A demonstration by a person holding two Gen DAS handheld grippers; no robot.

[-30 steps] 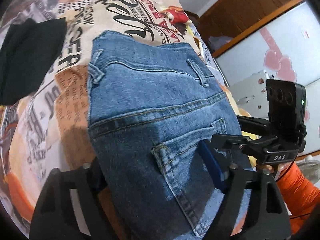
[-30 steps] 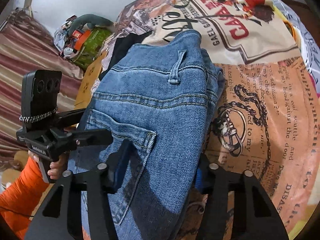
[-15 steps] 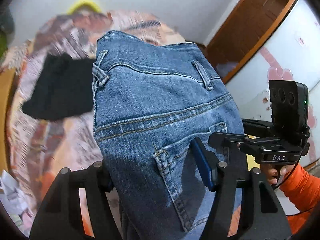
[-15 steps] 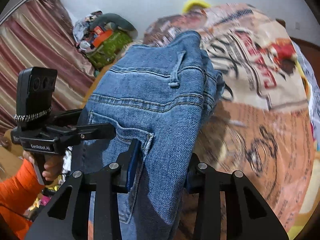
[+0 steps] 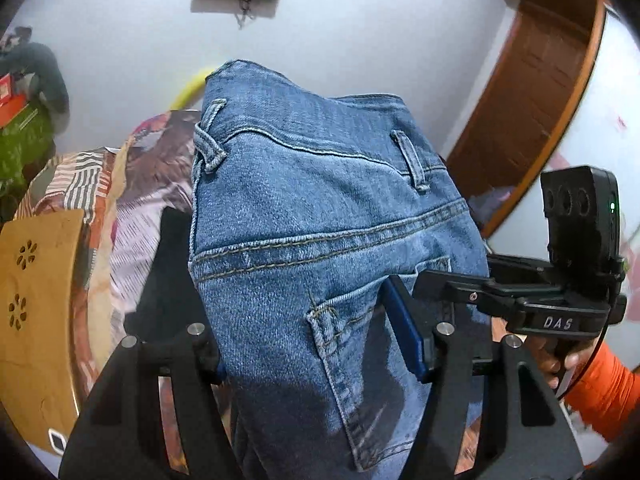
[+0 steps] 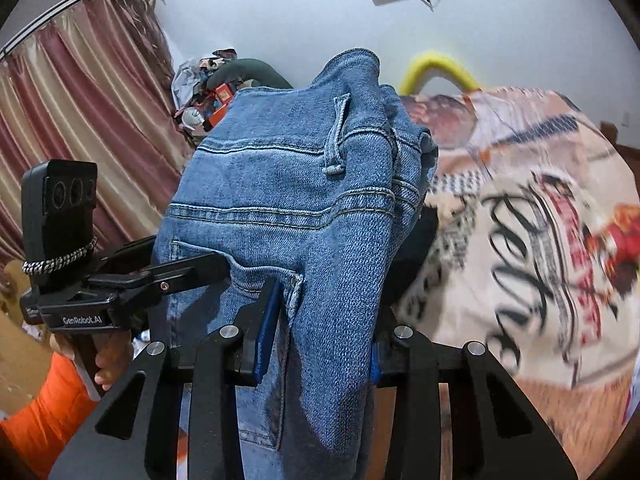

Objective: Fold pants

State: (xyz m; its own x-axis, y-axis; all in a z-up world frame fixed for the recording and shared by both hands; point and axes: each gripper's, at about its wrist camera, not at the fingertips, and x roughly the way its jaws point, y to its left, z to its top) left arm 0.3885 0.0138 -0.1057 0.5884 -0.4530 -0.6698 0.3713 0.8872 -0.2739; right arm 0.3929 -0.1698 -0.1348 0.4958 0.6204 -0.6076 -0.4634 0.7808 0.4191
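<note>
Left gripper pinches the blue jeans, fingers pressed against a thick bundle of denim just below the back pocket corner; blue pad flat on the fabric. Right gripper likewise clamped on the jeans, its blue pad against the pocket edge, the other finger mostly hidden behind the folded cloth. Both claws only as wide as the denim wad between them. Grippers sit side by side, each visible in the other's view: right gripper at the pants' right edge, left gripper at their left edge, both gripped by hands in orange sleeves.

Jeans held up in the air, waistband end pointing up, belt loops and yoke seam showing, lifted clear above the bed. Printed bedsheet below, blurred. Dark garment lies on the sheet behind the jeans. Striped curtain at left, wooden door at right, white wall behind.
</note>
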